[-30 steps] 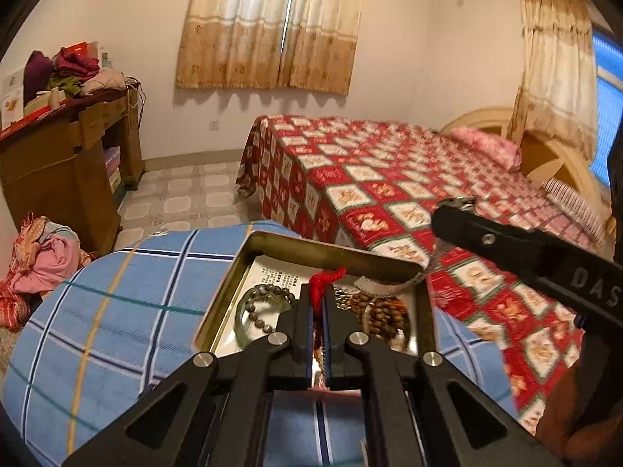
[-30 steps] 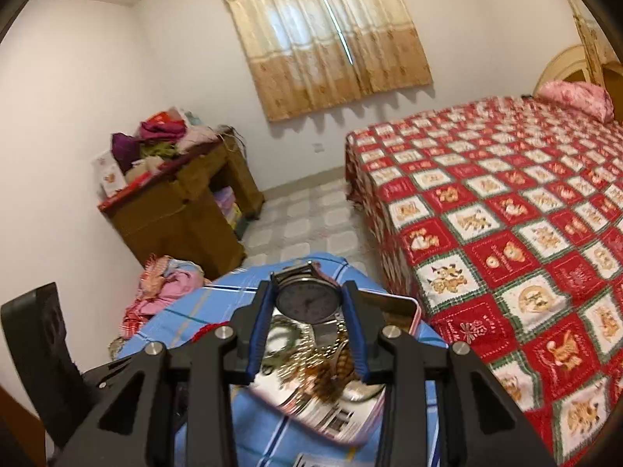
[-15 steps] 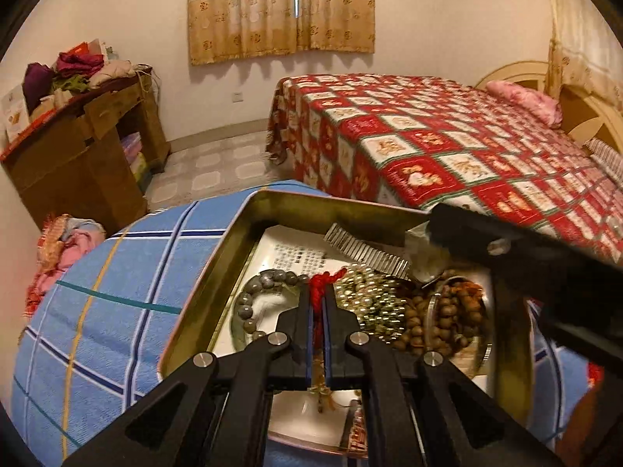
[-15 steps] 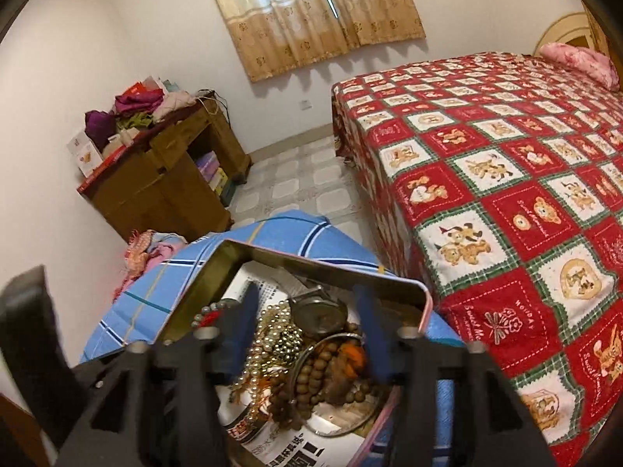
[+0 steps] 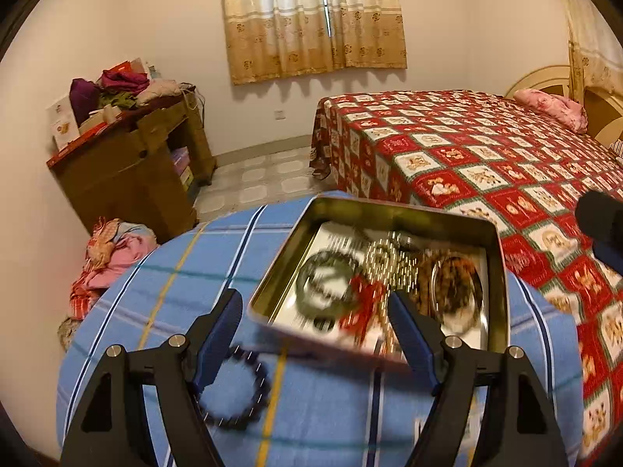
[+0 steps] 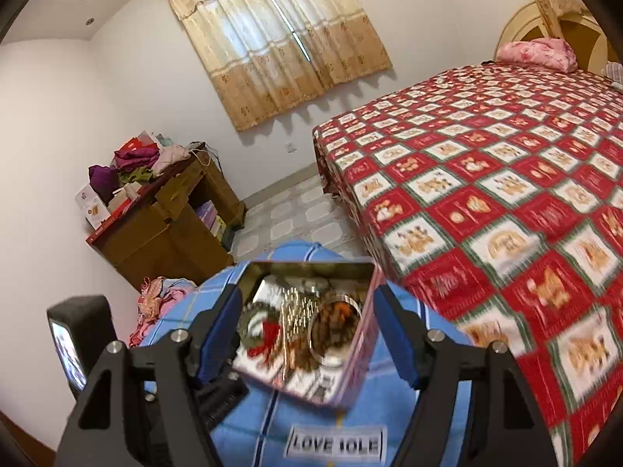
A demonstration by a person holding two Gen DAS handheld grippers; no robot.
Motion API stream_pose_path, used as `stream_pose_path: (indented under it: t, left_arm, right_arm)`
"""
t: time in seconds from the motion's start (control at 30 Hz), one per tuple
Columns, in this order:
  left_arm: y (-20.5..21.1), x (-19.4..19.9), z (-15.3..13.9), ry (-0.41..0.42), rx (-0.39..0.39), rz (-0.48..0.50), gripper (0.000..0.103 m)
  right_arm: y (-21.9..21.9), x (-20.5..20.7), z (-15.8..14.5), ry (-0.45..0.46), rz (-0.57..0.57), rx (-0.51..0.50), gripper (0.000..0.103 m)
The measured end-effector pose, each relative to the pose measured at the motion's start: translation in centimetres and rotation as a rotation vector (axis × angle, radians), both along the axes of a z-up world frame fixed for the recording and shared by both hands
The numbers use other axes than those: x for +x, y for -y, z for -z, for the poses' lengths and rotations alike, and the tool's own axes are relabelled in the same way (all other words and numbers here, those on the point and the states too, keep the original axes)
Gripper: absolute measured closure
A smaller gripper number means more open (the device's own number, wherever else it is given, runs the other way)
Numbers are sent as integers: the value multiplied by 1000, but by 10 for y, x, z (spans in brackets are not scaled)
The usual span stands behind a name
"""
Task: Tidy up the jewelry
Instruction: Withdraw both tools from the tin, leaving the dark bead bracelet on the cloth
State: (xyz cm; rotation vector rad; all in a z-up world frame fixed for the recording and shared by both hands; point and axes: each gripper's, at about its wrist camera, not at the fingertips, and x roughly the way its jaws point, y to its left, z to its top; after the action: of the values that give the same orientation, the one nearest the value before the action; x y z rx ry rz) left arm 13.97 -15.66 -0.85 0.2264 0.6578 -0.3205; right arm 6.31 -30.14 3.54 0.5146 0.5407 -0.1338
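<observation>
An open metal tin (image 5: 389,210) sits on a round surface under blue plaid cloth (image 5: 155,292). It holds a green bead bracelet (image 5: 323,292), a red tassel piece (image 5: 362,303), a pearl strand (image 5: 389,260) and brown beads inside a metal bangle (image 5: 455,288). My left gripper (image 5: 313,303) hangs over the tin's near edge, its jaws opening with nothing pressed between them. A dark bead bracelet (image 5: 237,393) lies on the cloth by its left finger. My right gripper (image 6: 307,295) stands open, held back from the tin (image 6: 311,266), where a watch (image 6: 315,284) lies blurred.
A bed with a red patterned cover (image 5: 467,148) stands close on the right of the clothed surface. A wooden desk (image 5: 128,163) piled with clothes stands at the left wall. A heap of clothes (image 5: 109,257) lies on the floor below it.
The left gripper let the red tassel piece drop into the tin and opened wide. The right gripper released the watch into the tin. Both pulled back from the tin.
</observation>
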Motion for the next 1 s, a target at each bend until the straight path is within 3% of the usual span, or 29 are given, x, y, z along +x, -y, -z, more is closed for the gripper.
stream_pose_path:
  t: [0.43,1.0]
  left_arm:
    - [-46,-56,-2,-8,15,-66,26]
    - [-79,-78,10,-37,-3,-120,26]
  right_arm:
    - [-36,-51,13,-47,-27,3,30]
    - [-62,-76,17,-59,-63,-47,30]
